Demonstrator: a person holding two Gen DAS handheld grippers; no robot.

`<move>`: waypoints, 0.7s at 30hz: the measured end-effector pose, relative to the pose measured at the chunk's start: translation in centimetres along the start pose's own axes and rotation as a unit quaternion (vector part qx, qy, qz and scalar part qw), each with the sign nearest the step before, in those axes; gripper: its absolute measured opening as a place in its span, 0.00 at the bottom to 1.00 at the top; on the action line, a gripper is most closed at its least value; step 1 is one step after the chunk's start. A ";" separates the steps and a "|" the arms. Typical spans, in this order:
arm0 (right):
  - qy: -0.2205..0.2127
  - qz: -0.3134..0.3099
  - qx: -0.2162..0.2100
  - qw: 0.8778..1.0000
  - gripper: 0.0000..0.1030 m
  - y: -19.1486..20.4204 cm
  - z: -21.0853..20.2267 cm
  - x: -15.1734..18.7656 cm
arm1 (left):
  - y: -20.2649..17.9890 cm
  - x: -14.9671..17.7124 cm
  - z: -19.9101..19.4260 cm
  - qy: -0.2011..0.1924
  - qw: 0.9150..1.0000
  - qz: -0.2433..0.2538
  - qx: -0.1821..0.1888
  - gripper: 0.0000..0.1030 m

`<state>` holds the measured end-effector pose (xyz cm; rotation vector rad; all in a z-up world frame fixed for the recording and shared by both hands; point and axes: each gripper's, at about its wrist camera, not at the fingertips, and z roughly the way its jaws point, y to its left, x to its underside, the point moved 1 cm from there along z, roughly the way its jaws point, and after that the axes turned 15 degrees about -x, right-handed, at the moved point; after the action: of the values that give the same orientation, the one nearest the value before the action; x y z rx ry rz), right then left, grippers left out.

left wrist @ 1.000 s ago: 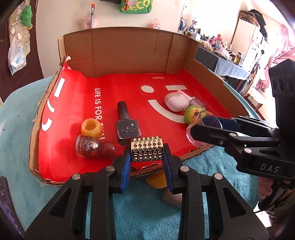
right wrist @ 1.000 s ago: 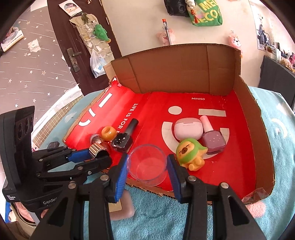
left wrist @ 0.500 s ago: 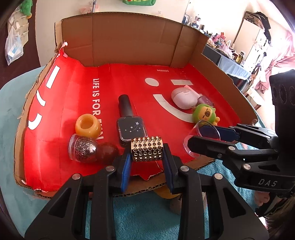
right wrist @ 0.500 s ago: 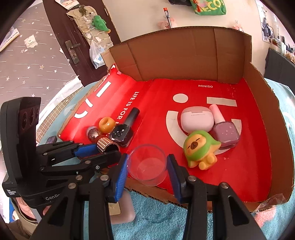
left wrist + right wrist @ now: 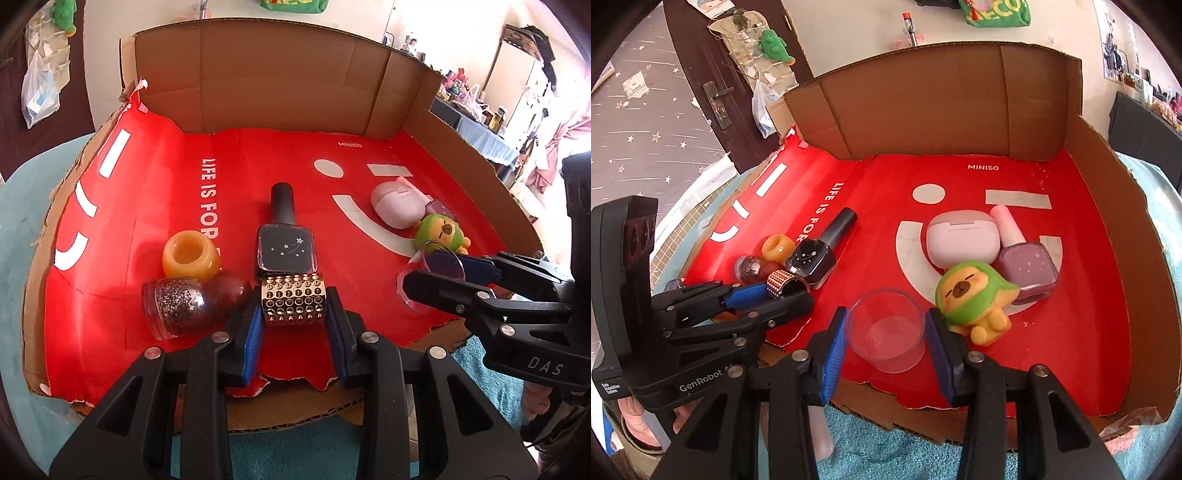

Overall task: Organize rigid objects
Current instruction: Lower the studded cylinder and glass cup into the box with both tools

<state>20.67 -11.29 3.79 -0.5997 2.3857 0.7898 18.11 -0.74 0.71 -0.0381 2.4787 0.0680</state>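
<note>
Studded gold metal ring (image 5: 293, 300), clear plastic cup (image 5: 885, 331).

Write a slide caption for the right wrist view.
Right gripper holding a clear cup over the red tray, beside a green-hooded toy.

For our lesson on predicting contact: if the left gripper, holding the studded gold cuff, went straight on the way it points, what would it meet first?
Most likely the dark star-printed nail polish bottle: it lies directly beyond the studded gold cuff held in the left gripper, very close or perhaps already touching; depth is unclear.
</note>
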 end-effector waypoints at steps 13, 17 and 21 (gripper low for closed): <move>0.004 -0.007 0.015 1.000 0.43 0.2 1.0 -0.3 | -0.3 0.0 0.3 -0.007 1.000 0.000 -0.013 0.28; -0.006 -0.014 0.026 1.000 0.43 0.3 0.6 -0.5 | -0.4 -0.1 0.3 -0.007 1.000 0.001 -0.014 0.28; -0.005 -0.001 0.031 0.999 0.43 -0.3 0.6 -0.6 | -0.4 0.0 0.3 -0.007 1.000 0.001 -0.014 0.28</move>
<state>21.50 -10.94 3.62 -0.5717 2.3906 0.7123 18.36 -1.08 0.46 -0.0464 2.4636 0.1040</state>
